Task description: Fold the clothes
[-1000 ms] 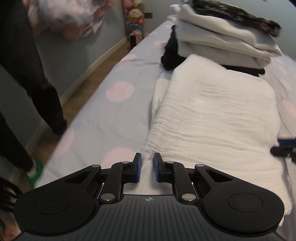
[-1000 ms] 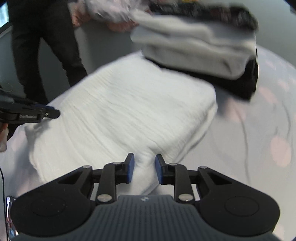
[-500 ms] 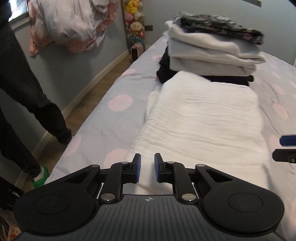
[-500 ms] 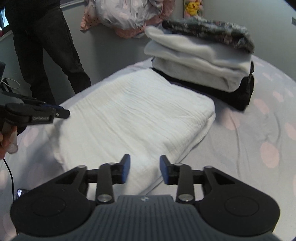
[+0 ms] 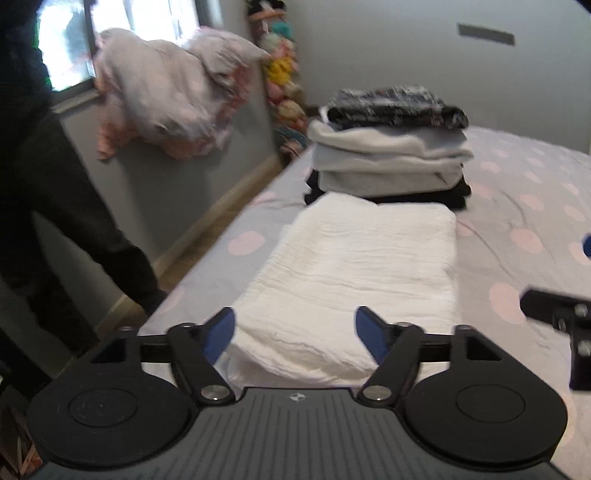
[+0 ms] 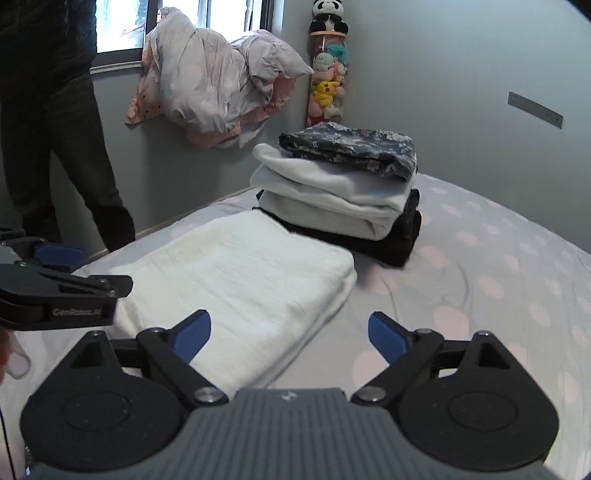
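**Folded white cloth lies on the bed, both my claws spread wide and empty**

At the far left a person's dark trouser leg (image 6: 66,155) stands on the floor beside the bed, under a bright window (image 6: 118,26). A crumpled pink and grey quilt (image 6: 218,85) is heaped on the sill just to the right of it. Further right, in the far corner, a tall column of soft toys (image 6: 327,77) stands against the grey wall.

My left claw (image 5: 295,332) hovers at the near end of the white folded cloth (image 5: 365,266). Its two blue-tipped fingers (image 5: 218,332) are spread wide, one to each side of the cloth's near edge, gripping nothing. The cloth lies flat on the lilac bedsheet with pale pink dots (image 5: 524,206), its long side running away from me.

At the far end of the cloth, just beside it, sits a stack of folded clothes (image 6: 343,199): something black at the bottom, pale grey pieces in the middle, a dark patterned piece on top.

My right claw (image 6: 290,332) hangs over the cloth's near right corner and the bare sheet. It too is spread wide and holds nothing. In the right camera, my left claw shows at the left edge, above the cloth.
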A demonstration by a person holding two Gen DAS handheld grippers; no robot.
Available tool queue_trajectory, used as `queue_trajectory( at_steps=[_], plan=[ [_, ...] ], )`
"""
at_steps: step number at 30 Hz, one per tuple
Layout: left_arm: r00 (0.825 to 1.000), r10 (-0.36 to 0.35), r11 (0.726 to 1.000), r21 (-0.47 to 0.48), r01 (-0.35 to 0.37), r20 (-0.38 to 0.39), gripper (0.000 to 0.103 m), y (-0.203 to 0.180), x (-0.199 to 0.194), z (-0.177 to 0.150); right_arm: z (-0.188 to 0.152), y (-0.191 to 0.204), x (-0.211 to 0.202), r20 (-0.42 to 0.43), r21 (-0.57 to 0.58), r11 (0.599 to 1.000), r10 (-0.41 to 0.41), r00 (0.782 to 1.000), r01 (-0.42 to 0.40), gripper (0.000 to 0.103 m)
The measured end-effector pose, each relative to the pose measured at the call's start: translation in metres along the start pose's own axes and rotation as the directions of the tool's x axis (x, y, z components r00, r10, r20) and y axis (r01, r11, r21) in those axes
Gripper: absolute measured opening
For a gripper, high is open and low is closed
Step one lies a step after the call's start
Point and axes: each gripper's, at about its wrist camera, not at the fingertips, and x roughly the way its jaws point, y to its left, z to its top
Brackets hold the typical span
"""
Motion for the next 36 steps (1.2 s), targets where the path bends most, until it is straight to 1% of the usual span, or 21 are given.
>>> queue_trajectory(
  at_steps=[2,5,6,8,10,14,18,19,23,25,30,33,36],
  plan=[
    [0.999,-0.025,1.0,-0.016,0.024,-0.039,0.088,-0.003,-0.007,-0.007,-0.005,0.0,-0.007,-0.046,-0.006,1.0,-0.003,0.999,0.002,0.094],
    [0.993,-0.063,0.997,-0.042,0.059,-0.097,0.087,-0.009,-0.017,-0.017,-0.014,-0.001,-0.018,-0.125,0.023,0.999,0.027,0.992,-0.024,0.094],
    [0.99,-0.076,0.996,-0.051,0.07,-0.116,0.087,-0.01,-0.021,-0.02,-0.016,-0.001,-0.023,-0.139,0.034,0.999,0.036,0.99,-0.031,0.094],
    [0.986,-0.093,0.994,-0.072,0.083,-0.142,0.087,-0.014,-0.029,-0.026,-0.023,-0.003,-0.036,-0.139,0.055,0.998,0.044,0.989,-0.037,0.094],
    [0.986,-0.091,0.994,-0.077,0.081,-0.141,0.087,-0.019,-0.038,-0.032,-0.029,-0.005,-0.049,-0.135,0.079,0.996,0.043,0.99,-0.033,0.094],
    [0.986,-0.081,0.996,-0.044,0.075,-0.145,0.087,-0.031,-0.058,-0.04,-0.04,-0.009,-0.069,-0.135,0.13,0.991,0.051,0.99,-0.033,0.094],
    [0.983,-0.113,0.992,-0.065,0.104,-0.146,0.087,-0.04,-0.077,-0.044,-0.052,-0.012,-0.083,-0.147,0.166,0.986,0.047,0.988,-0.022,0.094],
    [0.983,-0.112,0.993,-0.064,0.104,-0.148,0.085,-0.043,-0.08,-0.044,-0.055,-0.013,-0.086,-0.15,0.175,0.984,0.049,0.987,-0.022,0.094],
    [0.981,-0.089,0.995,-0.055,0.081,-0.171,0.085,-0.052,-0.086,-0.048,-0.059,-0.021,-0.096,-0.157,0.225,0.974,0.043,0.987,-0.007,0.094],
    [0.978,-0.093,0.995,-0.055,0.084,-0.188,0.085,-0.055,-0.088,-0.05,-0.061,-0.023,-0.102,-0.148,0.238,0.971,0.053,0.987,-0.017,0.094],
    [0.975,-0.092,0.995,-0.048,0.084,-0.204,0.085,-0.063,-0.097,-0.058,-0.07,-0.03,-0.114,-0.142,0.278,0.96,0.049,0.989,-0.007,0.094],
    [0.971,-0.096,0.995,-0.047,0.088,-0.219,0.085,-0.071,-0.097,-0.062,-0.075,-0.036,-0.115,-0.146,0.293,0.956,0.046,0.988,-0.001,0.094],
    [0.97,-0.085,0.996,-0.032,0.08,-0.228,0.085,-0.079,-0.095,-0.064,-0.079,-0.043,-0.114,-0.151,0.309,0.951,0.042,0.988,0.007,0.094]
  ],
)
